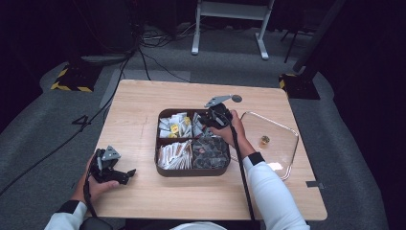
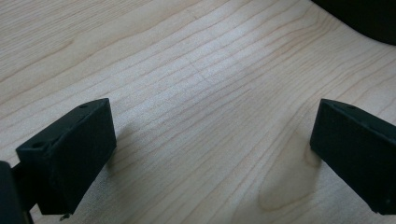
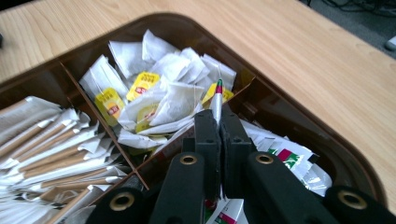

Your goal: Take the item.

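Observation:
A brown divided tray point(image 1: 191, 173) stands mid-table. Its far left compartment holds white tea bags with yellow tags point(image 3: 140, 91), its near left one paper sugar sticks point(image 3: 46, 149), and the right ones hold printed sachets point(image 3: 286, 157). My right gripper point(image 1: 210, 120) hovers over the tray's far right part. Seen up close, the right gripper point(image 3: 218, 116) is shut on a thin white sachet point(image 3: 216, 98) with a green and red tip that sticks up edge-on between the pads. My left gripper point(image 1: 125, 174) rests on the table at the near left, and the left gripper point(image 2: 212, 154) stands open over bare wood.
A clear glass tray point(image 1: 287, 153) lies right of the brown tray, with a small gold object point(image 1: 264, 140) in it. The wooden table point(image 1: 139, 105) has bare room at the left and front. Cables and stand legs lie on the floor beyond.

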A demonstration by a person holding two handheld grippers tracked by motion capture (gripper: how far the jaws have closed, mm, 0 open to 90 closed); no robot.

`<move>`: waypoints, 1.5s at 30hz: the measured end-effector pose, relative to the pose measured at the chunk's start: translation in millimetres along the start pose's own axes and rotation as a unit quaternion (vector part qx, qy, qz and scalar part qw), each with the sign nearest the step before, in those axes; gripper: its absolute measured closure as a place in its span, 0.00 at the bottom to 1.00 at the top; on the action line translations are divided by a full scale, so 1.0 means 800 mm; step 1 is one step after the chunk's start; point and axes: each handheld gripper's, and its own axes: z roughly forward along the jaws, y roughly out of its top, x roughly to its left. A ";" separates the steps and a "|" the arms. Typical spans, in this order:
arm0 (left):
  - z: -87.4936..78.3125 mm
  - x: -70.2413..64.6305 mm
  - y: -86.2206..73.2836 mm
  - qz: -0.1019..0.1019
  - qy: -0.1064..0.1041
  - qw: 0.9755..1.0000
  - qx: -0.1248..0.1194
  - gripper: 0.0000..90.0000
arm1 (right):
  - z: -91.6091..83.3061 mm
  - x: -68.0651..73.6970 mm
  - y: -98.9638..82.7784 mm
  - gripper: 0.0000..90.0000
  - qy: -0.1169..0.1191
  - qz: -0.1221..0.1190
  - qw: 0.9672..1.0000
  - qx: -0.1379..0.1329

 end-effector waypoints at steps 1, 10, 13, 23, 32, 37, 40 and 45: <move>0.000 0.000 0.000 0.000 0.000 1.000 0.000 0.01 | -0.004 -0.001 0.000 0.98 0.001 0.001 1.000 -0.005; 0.000 0.000 0.000 0.000 0.000 1.000 0.000 0.01 | -0.029 -0.007 -0.001 0.99 -0.006 0.001 0.999 -0.035; 0.000 0.000 0.000 0.000 0.000 1.000 0.000 0.01 | -0.039 -0.008 -0.003 0.99 -0.007 0.004 0.999 -0.044; 0.001 -0.001 0.001 -0.001 0.002 1.000 0.000 0.01 | -0.071 -0.012 -0.018 0.99 -0.003 0.007 0.997 -0.070; 0.001 -0.001 0.001 -0.002 0.004 1.000 0.001 0.01 | -0.094 -0.010 -0.034 0.99 0.005 0.006 0.996 -0.087; 0.001 -0.001 0.001 -0.002 0.004 1.000 0.001 0.01 | -0.107 -0.007 -0.043 0.99 0.011 0.002 0.995 -0.097; 0.001 -0.001 0.001 -0.001 0.004 1.000 0.001 0.01 | -0.116 -0.006 -0.049 0.99 0.012 0.002 0.995 -0.101; 0.001 -0.001 0.001 -0.002 0.004 1.000 0.001 0.01 | -0.125 -0.002 -0.055 0.99 0.014 -0.002 0.994 -0.106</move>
